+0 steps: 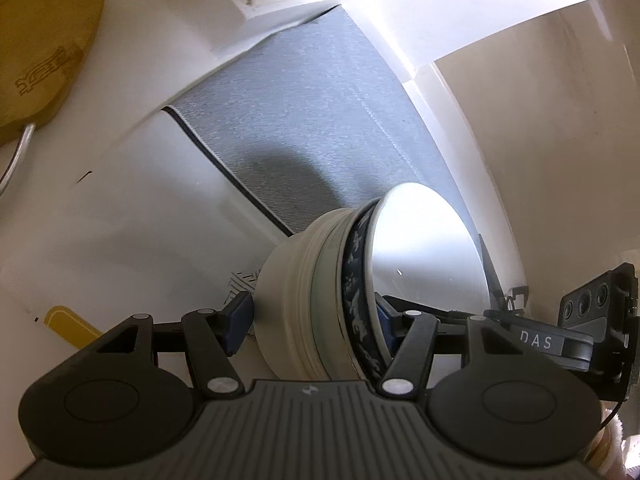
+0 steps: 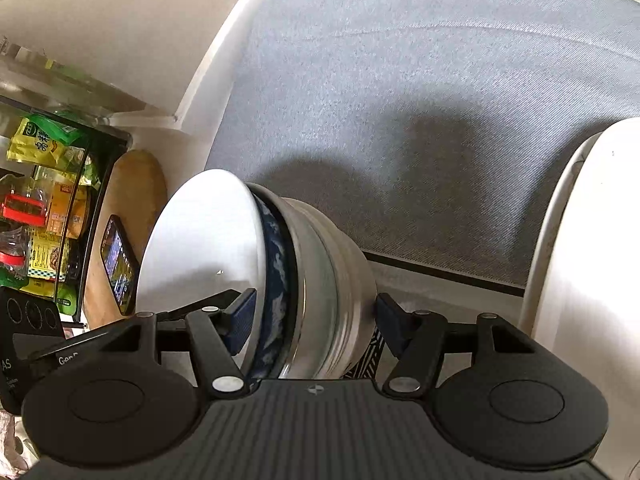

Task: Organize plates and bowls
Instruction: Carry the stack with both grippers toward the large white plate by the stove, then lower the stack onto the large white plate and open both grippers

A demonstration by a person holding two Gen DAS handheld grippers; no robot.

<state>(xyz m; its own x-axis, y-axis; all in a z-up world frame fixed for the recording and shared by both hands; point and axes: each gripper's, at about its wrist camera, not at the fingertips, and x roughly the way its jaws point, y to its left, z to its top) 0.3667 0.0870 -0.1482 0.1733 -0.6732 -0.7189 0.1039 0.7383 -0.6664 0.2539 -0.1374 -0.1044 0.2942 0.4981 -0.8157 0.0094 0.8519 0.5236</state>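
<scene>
- Several bowls are already nested into one stack, tipped on its side: white bowl innermost, blue patterned one next, pale ones outside.
- Judged remaining: setting the stack down on the grey mat or elsewhere; no plates are in view.
- Left tongs are clamped across the stack, one pad on the pale base, one inside the white bowl.
- Right tongs grip it likewise from the opposite side, above the tabletop.
</scene>
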